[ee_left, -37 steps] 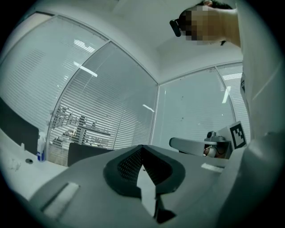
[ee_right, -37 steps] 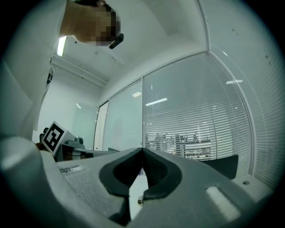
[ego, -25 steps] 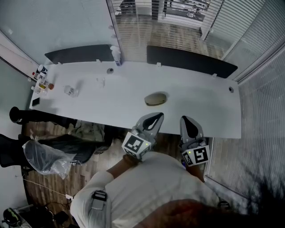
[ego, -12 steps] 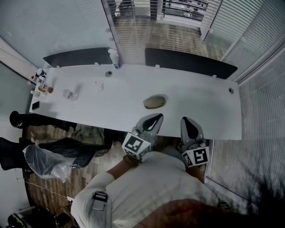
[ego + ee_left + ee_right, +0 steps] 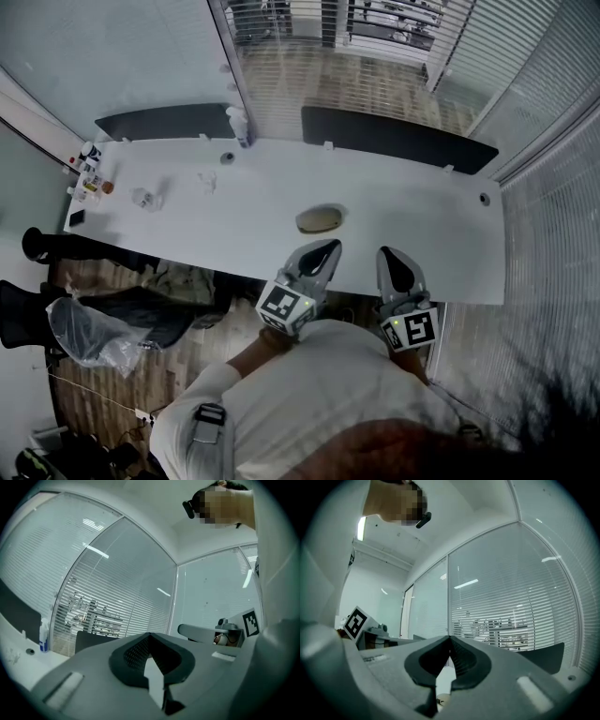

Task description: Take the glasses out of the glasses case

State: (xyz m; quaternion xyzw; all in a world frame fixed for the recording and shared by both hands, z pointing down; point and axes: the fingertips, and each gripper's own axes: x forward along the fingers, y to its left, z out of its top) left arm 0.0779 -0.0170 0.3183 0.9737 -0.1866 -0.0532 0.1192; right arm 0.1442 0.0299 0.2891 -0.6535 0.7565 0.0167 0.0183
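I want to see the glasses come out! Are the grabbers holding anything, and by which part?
Nothing is held. The left gripper and right gripper are both shut and empty; the glasses case lies on the table, apart from both.

We see the glasses case [image 5: 319,219] as a small oval, dull beige-grey shell with a domed top. It looks closed, lying flat on the white tabletop [image 5: 422,234], its long side running along the tabletop's length. It sits alone about midway between the left and right ends, somewhat nearer the near edge than the far one.
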